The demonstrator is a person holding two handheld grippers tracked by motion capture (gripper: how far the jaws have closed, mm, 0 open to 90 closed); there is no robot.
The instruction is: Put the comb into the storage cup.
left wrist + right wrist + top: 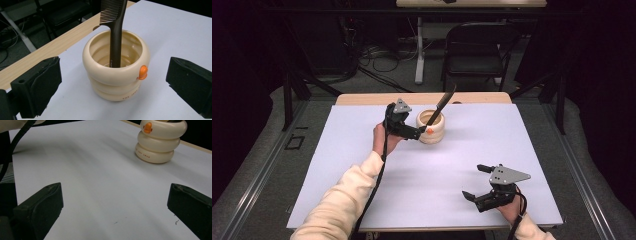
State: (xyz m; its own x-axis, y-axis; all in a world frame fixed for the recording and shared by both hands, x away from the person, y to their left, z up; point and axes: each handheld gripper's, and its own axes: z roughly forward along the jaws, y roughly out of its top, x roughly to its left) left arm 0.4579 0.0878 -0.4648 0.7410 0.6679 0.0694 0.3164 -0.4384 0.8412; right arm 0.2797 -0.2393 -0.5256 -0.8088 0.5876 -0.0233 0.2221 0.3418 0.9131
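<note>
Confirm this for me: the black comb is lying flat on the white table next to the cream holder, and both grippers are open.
Not quite. The comb is not lying on the table; it stands handle-down inside the cream holder, teeth uppermost, as the left gripper view shows. The rest holds: the left gripper and the right gripper are both open.

The person wore a cream long sleeve (343, 197). Each black handheld gripper, left (419, 131) and right (476, 181), carried a grey three-cornered plate, blocky black padded jaws and a trailing black cable (373, 187).
</note>
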